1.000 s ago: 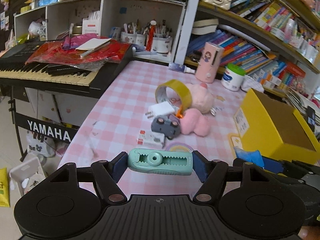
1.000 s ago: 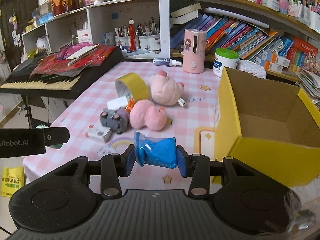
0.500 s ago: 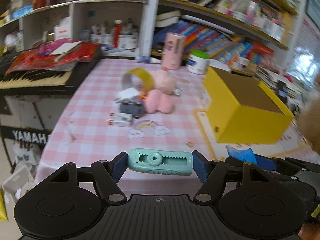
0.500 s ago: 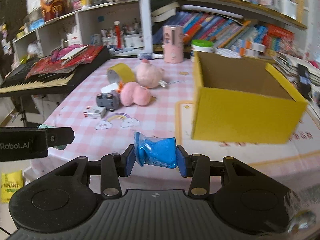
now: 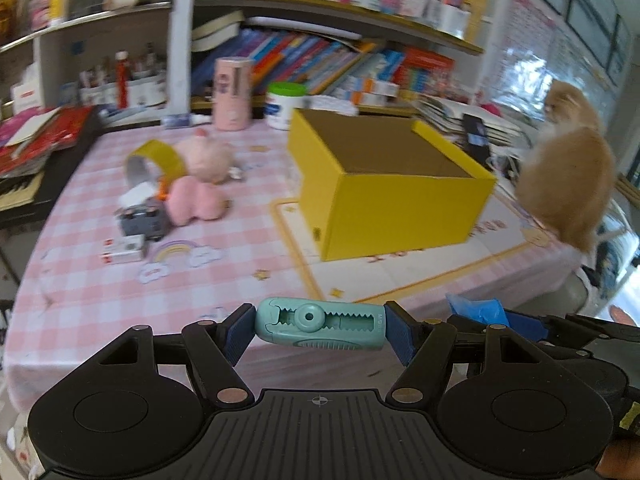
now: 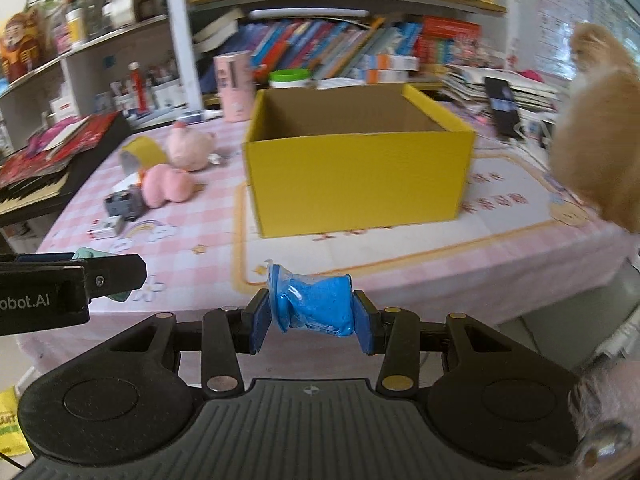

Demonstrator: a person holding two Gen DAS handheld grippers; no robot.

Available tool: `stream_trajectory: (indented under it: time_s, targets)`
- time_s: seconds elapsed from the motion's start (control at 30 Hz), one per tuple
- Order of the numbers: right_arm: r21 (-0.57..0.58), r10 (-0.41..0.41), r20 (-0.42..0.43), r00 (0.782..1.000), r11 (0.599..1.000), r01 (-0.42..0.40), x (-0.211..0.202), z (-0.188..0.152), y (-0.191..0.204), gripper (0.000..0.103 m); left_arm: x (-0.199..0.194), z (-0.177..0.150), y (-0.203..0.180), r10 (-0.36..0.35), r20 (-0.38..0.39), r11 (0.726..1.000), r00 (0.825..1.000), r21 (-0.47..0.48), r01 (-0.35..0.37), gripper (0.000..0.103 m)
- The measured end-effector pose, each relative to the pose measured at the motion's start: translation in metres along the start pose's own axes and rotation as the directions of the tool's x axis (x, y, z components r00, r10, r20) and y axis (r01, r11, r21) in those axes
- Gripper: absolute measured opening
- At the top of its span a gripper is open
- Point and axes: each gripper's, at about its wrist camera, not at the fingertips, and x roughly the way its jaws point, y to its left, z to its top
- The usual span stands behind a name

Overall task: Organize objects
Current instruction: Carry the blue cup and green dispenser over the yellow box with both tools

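Correction-tape dispenser (image 5: 320,327), mint green, pinched end to end between the pads of the left hand-held gripper (image 5: 318,330), carried crosswise above the near edge of the counter (image 5: 224,280). Blue bagged lump (image 6: 314,306), soft and creased in clear plastic, squeezed sideways in the right hand-held gripper (image 6: 312,322), likewise over the near edge. Yellow cardboard box (image 6: 356,172) ahead of both, open at the top, apparently empty as far as its inside shows, standing on the pink checked cloth.

Step in hand, by the look of it: carrying both items to the box. Best done by bringing each load fully over the rim before letting go, clearing the near wall rather than clipping it. Better one side at a time, to avoid crowding the opening. Release low inside, so the hard dispenser does not bounce out; bag likely to sag and cling to a pad, so spread wide and lift straight away.

To the left of the box, still waiting: two pink plush toys (image 5: 200,184), yellow tape roll (image 5: 154,160), grey toy car (image 5: 142,220), small white packet (image 5: 124,250). Fluffy ginger cat (image 5: 568,168) at the right edge of the counter, close to the box; worth a steady, unhurried approach. Shelves of books (image 5: 320,60) behind.
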Motion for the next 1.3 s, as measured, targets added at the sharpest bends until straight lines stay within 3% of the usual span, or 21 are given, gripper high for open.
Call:
stream_trajectory:
  time_s: [0.23,0.47,0.93,1.3]
  targets:
    - [0.067,-0.074,-0.001,0.997,0.995,0.074,-0.010,-0.007,-0.032,0.040,0.012,0.005,-0.028,-0.061,-0.010,0.996,0.998,0.061,0.062,0.069]
    - [0.103,-0.105,-0.001,0.994,0.989,0.105,-0.011,-0.005,-0.051,0.040,0.021,0.012,-0.043,-0.079,-0.014,0.993,0.997,0.087,0.080,0.069]
    - [0.089,-0.086,-0.013,0.996,0.992,0.087,0.012,0.016,-0.065,0.040,0.042,0.033,-0.049,-0.072,-0.012,0.995,0.997,0.065,0.072,0.069]
    - [0.071,-0.067,-0.007,0.998,0.995,0.067,0.035,0.045,-0.078,0.040,0.058,0.063,-0.060,-0.065,0.050,0.996,0.997,0.067,0.061,0.069]
